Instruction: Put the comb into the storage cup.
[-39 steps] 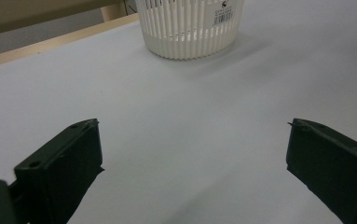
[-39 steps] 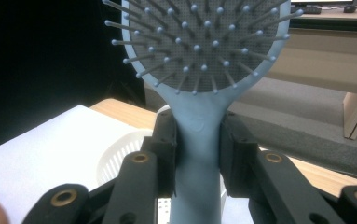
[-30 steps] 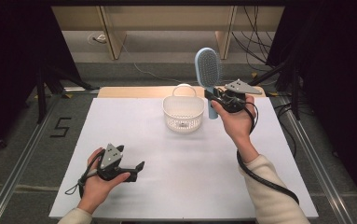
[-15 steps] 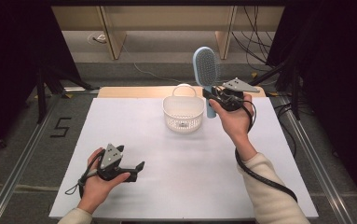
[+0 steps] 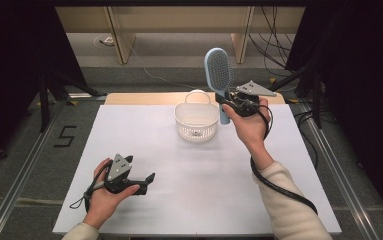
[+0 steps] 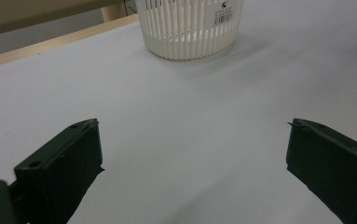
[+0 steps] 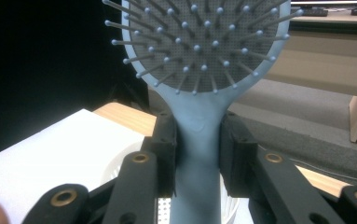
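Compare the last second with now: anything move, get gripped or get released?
Nothing visibly changed. The right gripper stays clamped on the handle of the light blue plastic paddle hairbrush, held upright beside the white slotted plastic basket. The left gripper stays open and empty, low over the white table.

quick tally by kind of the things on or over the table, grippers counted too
hairbrush: 1, light blue, held upright in the right gripper
basket: 1, white, slatted
grippers: 2, the left gripper open and apart from the basket
total: 4
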Motion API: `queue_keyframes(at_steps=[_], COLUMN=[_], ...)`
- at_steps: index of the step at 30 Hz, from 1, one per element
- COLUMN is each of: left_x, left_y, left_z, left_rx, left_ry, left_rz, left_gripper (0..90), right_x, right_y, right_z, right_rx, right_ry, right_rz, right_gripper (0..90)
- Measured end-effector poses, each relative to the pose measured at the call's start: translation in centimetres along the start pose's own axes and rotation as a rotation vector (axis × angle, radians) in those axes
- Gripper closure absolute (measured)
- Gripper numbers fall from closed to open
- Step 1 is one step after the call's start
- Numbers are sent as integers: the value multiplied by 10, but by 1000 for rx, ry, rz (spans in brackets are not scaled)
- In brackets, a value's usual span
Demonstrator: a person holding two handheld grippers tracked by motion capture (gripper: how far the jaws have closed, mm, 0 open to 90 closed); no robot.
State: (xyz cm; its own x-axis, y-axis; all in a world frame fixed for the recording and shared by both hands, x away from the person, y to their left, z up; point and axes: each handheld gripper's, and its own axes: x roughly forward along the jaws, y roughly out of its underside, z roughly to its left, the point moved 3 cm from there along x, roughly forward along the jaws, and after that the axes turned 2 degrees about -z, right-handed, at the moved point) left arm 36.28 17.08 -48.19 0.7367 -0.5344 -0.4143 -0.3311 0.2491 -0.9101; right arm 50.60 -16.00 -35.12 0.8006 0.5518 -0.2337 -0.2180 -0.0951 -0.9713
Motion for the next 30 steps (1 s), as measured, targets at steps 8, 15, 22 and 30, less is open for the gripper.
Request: queue_keyframes(at_steps=[8, 15, 22, 30], left_x=[0, 0, 0, 0], left_y=[0, 0, 0, 0], left_z=[0, 0, 0, 0], left_rx=[0, -1, -1, 0], left_ry=[1, 1, -1, 0], left_rz=[0, 0, -2, -1], left_gripper=[29, 29, 29, 29], right_x=[2, 3, 6, 9], right_y=[-2, -5, -8, -13], right_z=[1, 1, 2, 4], right_rx=[-2, -3, -7, -12], right_ry=[-2, 1, -2, -6], right_rz=[-1, -4, 2, -3], right_gripper=[709, 709, 709, 709])
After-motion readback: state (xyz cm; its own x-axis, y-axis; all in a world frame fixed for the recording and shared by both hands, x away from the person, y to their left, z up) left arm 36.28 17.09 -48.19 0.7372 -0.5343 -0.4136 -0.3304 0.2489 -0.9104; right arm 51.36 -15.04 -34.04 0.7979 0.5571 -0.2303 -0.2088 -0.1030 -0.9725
